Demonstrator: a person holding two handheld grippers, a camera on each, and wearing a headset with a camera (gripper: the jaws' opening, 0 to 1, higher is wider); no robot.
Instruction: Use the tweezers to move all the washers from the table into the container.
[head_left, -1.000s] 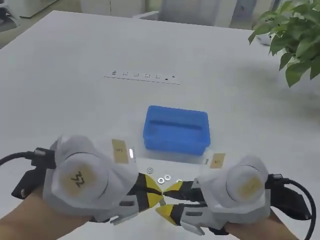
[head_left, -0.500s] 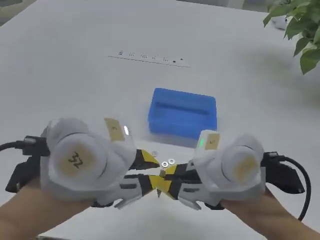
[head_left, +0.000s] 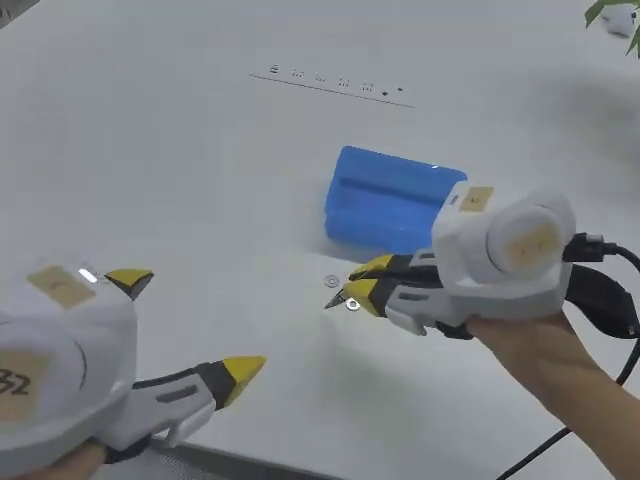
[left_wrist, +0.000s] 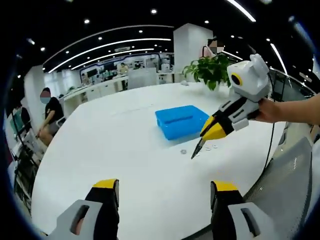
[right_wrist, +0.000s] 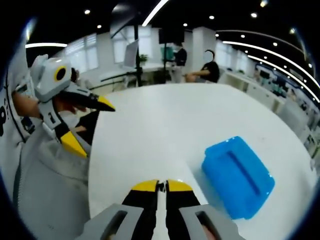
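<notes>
My right gripper (head_left: 365, 281) is shut on a slim pair of tweezers (head_left: 334, 300), whose tip points down-left just above the white table. Two small metal washers (head_left: 332, 282) (head_left: 352, 304) lie right by that tip. The blue container (head_left: 395, 200) stands just behind them, open side up. My left gripper (head_left: 190, 325) hovers open at the lower left, well clear of the washers. In the left gripper view the right gripper (left_wrist: 218, 129) holds the tweezers (left_wrist: 196, 150) over the washers (left_wrist: 183, 151), in front of the container (left_wrist: 181, 121). The right gripper view has its jaws together (right_wrist: 161, 186) and the container (right_wrist: 238, 177) to the right.
A flush row of sockets (head_left: 335, 85) lies in the table beyond the container. A potted plant (left_wrist: 210, 70) stands at the far right corner. The right gripper's black cable (head_left: 610, 300) trails off to the right. The table's near edge (head_left: 260, 465) runs close under my left gripper.
The grippers were tip to tip over the washers. The left one has let go, opened and drawn back to the lower left; the right one now holds the tweezers alone.
</notes>
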